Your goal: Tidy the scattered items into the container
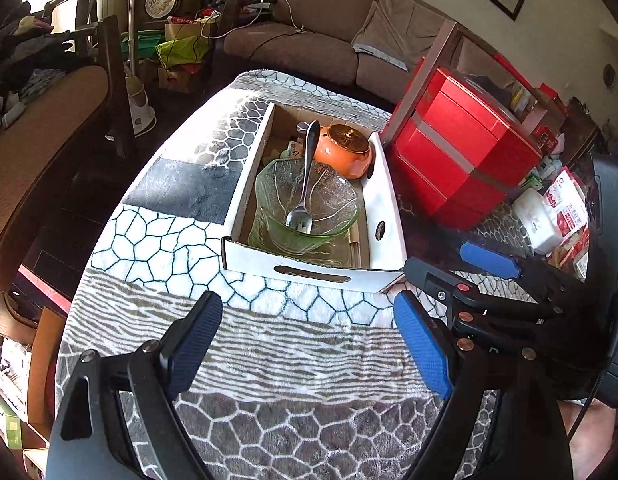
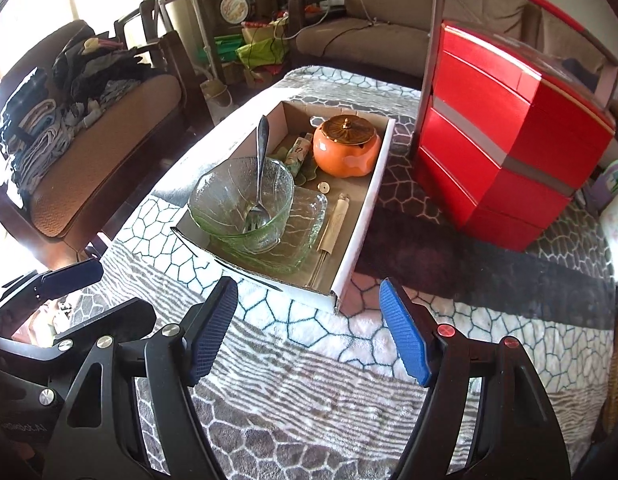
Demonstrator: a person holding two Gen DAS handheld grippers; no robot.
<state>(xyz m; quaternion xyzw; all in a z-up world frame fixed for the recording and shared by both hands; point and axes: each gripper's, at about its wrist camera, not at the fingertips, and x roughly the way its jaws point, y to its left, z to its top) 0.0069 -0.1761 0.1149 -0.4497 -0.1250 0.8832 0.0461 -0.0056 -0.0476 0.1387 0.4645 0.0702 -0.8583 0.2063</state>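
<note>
I have both tools hanging over the near part of the bench (image 2: 309, 400), which is draped in a plush blanket with a cracked-stone pattern. My left hand-held gripper (image 1: 309, 344) stands wide, nothing between its blue pads, only blanket beneath. My right hand-held gripper (image 2: 309, 332) is also spread, its jaws empty, just short of the near corner of the cardboard box (image 2: 361, 240); it shows at the right of the left view too.

The box sits lengthwise toward the middle of the bench, its long white wall facing the red stacked boxes (image 2: 509, 140) that stand near the bench's right edge. Inside the box, at the near end, a green glass bowl (image 2: 229, 200) rests on a clear glass plate (image 2: 309, 216), and a metal spoon (image 2: 261, 168) leans in the bowl, its working end down in the bottom and its handle pointing to the far end. Beside the plate, along the white wall, lie wrapped chopsticks (image 2: 335, 224). At the far end stands an orange lidded pot (image 2: 347, 148), upright, with a small tube (image 2: 299, 152) just beside it.

I see no loose items on the blanket around the box from either camera.
</note>
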